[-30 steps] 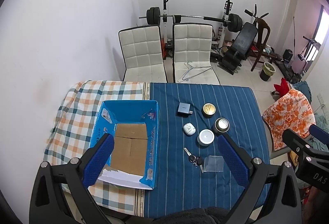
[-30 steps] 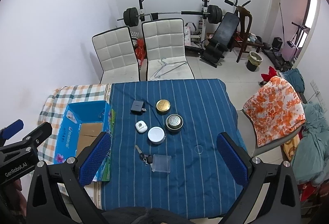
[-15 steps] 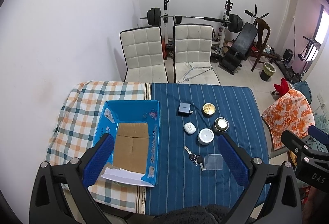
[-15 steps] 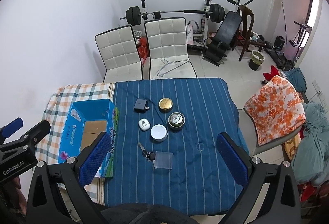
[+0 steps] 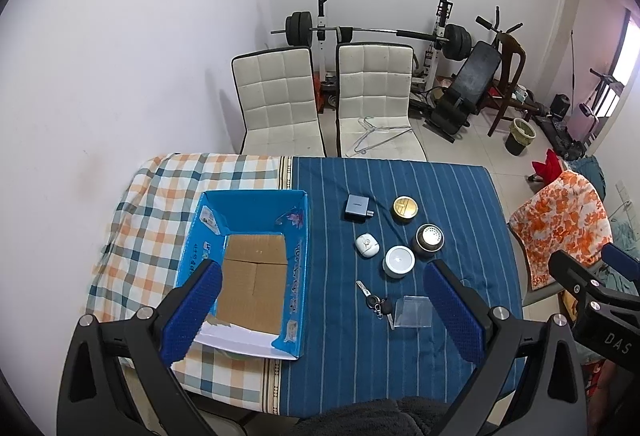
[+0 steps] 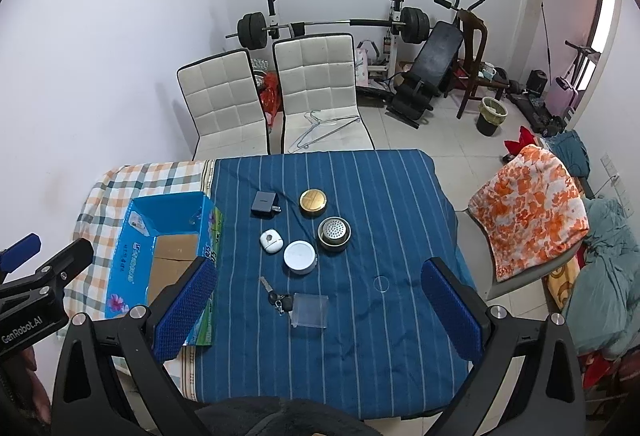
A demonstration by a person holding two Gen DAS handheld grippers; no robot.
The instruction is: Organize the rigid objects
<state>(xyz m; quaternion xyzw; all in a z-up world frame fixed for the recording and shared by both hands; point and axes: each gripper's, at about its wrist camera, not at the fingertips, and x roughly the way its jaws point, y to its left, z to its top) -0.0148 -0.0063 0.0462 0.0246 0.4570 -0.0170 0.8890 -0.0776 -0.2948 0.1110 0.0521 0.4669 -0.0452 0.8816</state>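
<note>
Hovering high above the table (image 5: 460, 364), both grippers hold nothing. The left gripper (image 5: 322, 310) has its blue-padded fingers (image 5: 192, 312) spread wide, one over the box (image 5: 298, 276), the other over the blue cloth near the case (image 5: 412, 312). The right gripper (image 6: 320, 310) is likewise spread wide, its fingers (image 6: 450, 310) framing the cluster of small things from above

The box, blue outside with a bare cardboard floor, lies open on the table's left part, straddling the seam between the checked cloth (image 5: 160, 220) and the blue striped cloth (image 6: 380, 196). All the small things sit on the blue cloth to the right of the box, apart from it. Farthest back are a dark charger (image 5: 357, 207) and, beside it on the right, a gold tin (image 5: 405, 209). Nearer come a white earbud case (image 5: 366, 244), a white jar (image 5: 399, 261) and a dark shaker (image 5: 430, 241) with a perforated top; jar and shaker stand just beside each other. Nearest the front lie keys (image 5: 374, 300), touching or just overlapping the clear flat case. In the right view a small clear ring (image 6: 380, 283) lies alone on the cloth, right of the case

Beyond the table stand two white chairs (image 5: 280, 100), one carrying wire hangers (image 5: 376, 136); behind them a barbell rack (image 5: 376, 32) and a bench (image 5: 468, 88). An orange flowered cloth (image 6: 528, 212) drapes a chair to the right
</note>
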